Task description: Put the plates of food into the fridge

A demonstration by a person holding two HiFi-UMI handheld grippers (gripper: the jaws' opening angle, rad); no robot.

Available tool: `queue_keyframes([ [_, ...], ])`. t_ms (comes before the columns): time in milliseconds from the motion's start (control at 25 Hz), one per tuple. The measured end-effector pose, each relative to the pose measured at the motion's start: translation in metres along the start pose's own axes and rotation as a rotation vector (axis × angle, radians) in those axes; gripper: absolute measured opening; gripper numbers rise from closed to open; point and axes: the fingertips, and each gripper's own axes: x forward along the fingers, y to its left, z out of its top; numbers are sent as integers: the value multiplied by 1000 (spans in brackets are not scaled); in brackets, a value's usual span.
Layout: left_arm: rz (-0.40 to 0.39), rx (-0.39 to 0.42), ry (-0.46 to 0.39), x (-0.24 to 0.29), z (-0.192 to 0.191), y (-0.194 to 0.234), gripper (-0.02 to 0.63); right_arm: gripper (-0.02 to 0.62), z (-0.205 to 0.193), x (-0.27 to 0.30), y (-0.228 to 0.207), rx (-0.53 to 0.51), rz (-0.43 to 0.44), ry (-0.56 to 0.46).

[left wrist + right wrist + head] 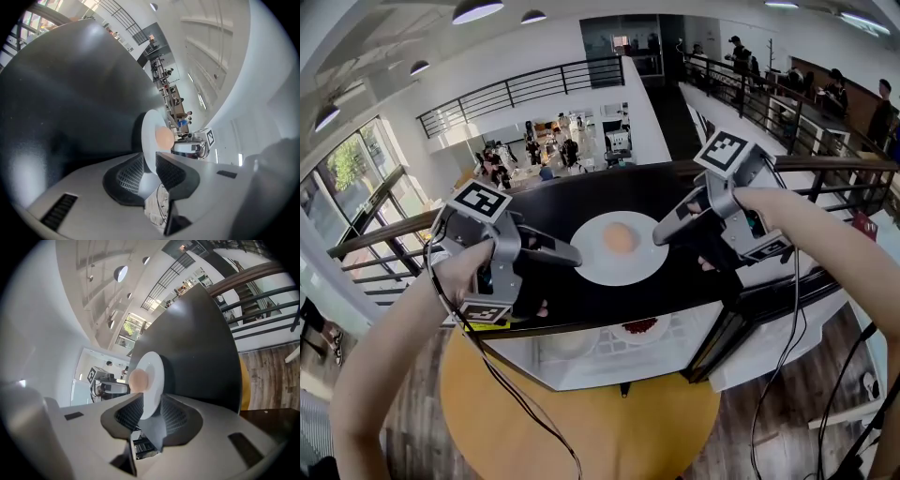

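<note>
A white plate (598,268) with a round pale bun (620,237) sits over the black fridge top (553,211); I cannot tell whether it rests on it. My left gripper (577,260) is shut on the plate's left rim and my right gripper (659,234) on its right rim. In the left gripper view the plate (151,143) stands edge-on between the jaws of the left gripper (150,171), the bun (164,137) beyond. The right gripper view shows the plate (153,380) pinched by the right gripper (151,411), with the bun (138,379) to the left.
Below the black top the fridge stands open, showing a white shelf (600,354) with a plate of red food (639,327). Its dark door (741,337) swings out at the right. A round yellow surface (609,427) lies beneath. Railings (825,164) run behind.
</note>
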Motion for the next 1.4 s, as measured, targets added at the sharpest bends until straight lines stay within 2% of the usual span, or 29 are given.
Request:
queue_keyframes([
  [200,-38,-19,-26,-8,0,-1,81,120,-6,11,14,17,24,1],
  [320,-56,-2,-34,-7,3,-4,81,120,0,11,12,36,25,-24],
  [440,-66,10,-45,-5,6,-6,80,61,6,7,6,67,31,-65],
  [520,-68,18,-51,-5,5,-9,75,57,8,3,6,86,50,-91],
  [640,-68,38,-67,-9,7,-9,35,35,12,2,9,102,74,-127],
  [800,-97,39,-110,-11,9,-14,26,31,10,-2,12,107,106,-161],
  [1000,-206,31,-173,-16,9,-34,15,28,9,-14,18,125,222,-216],
  [1160,-252,34,-216,-20,6,-49,15,21,9,-29,30,124,316,-259],
  [1400,-318,-1,-303,-24,7,-58,15,18,15,-42,43,98,383,-317],
])
